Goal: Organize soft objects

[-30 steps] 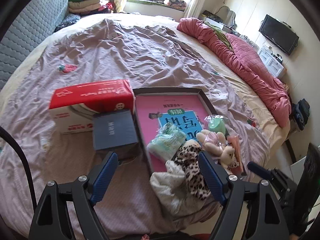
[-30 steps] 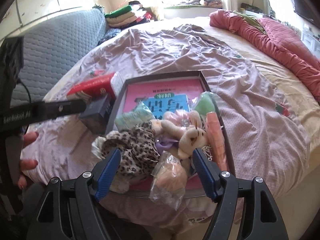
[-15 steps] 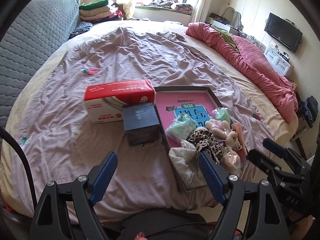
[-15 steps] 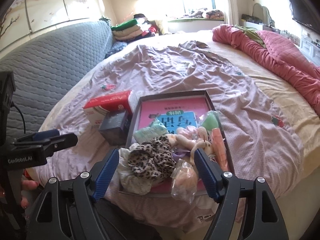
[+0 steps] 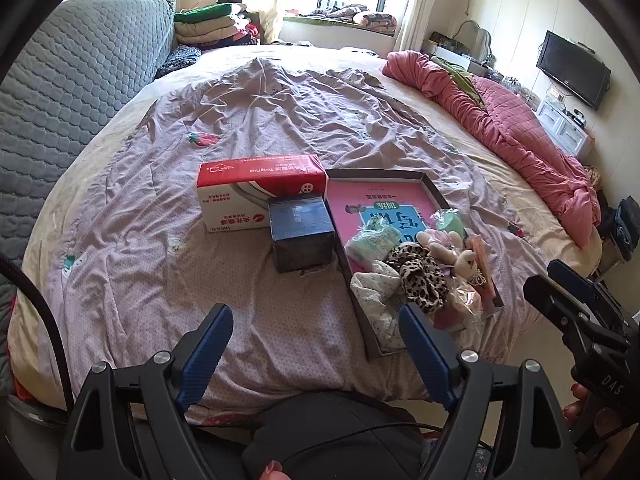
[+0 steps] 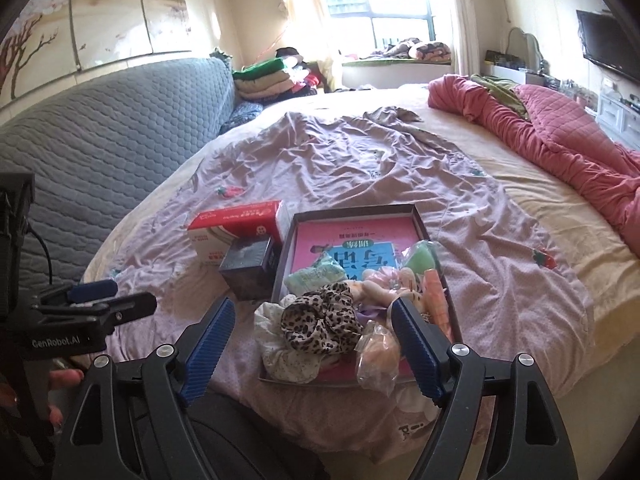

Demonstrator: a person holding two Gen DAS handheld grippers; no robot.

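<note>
A shallow dark tray [image 5: 435, 192] [image 6: 418, 216] with a pink book inside lies on the bed near its front edge. Piled in its near end are a leopard-print scrunchie [image 5: 422, 276] [image 6: 320, 322], a white patterned cloth [image 5: 374, 300] [image 6: 288, 360], a mint packet [image 5: 372, 240] [image 6: 316, 276], a plush toy [image 5: 460, 256] [image 6: 380, 290] and a bagged peach item [image 6: 378, 350]. My left gripper [image 5: 316, 344] is open and empty, held back from the bed edge. My right gripper [image 6: 310, 340] is open and empty, just short of the tray.
A red and white tissue box [image 5: 260, 188] [image 6: 240, 232] and a dark blue box [image 5: 300, 236] [image 6: 250, 268] stand left of the tray. A crumpled pink quilt [image 5: 500, 132] lies on the right. A grey quilted headboard [image 5: 60, 100] runs along the left.
Both grippers have pulled back and up from the tray; the bed and objects look smaller and farther. Both stay open and empty. Nothing on the bed has moved.
</note>
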